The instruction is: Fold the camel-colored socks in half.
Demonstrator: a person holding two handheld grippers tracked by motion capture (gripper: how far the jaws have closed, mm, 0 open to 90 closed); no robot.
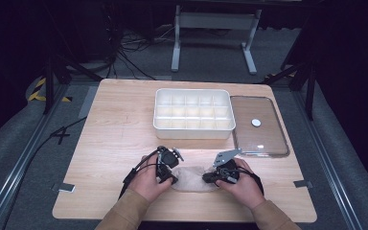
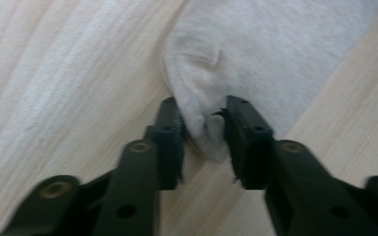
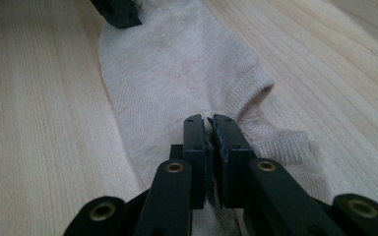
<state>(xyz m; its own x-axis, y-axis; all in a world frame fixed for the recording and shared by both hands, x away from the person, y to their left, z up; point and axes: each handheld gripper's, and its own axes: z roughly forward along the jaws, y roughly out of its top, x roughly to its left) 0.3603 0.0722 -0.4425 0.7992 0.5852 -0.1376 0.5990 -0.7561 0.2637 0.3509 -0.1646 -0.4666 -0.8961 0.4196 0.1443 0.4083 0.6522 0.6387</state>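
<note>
A pale beige sock [image 1: 191, 178] lies flat on the wooden table [image 1: 115, 124] near its front edge, between the person's two hands. My left gripper [image 1: 170, 179] is at the sock's left end. In the left gripper view its jaws [image 2: 204, 110] pinch a bunched fold of the sock [image 2: 256, 44]. My right gripper [image 1: 207, 178] is at the right end. In the right gripper view its jaws [image 3: 209, 120] stand almost together on the sock [image 3: 177, 64], close to the ribbed cuff opening [image 3: 261, 93]. The left gripper's jaw tip [image 3: 118, 12] shows at the sock's far end.
A white tray [image 1: 193, 128] split into several compartments stands at the middle back of the table. To its right lies a clear lid [image 1: 268, 143] with a white knob [image 1: 256, 122]. Bare wood stretches to the left of the hands.
</note>
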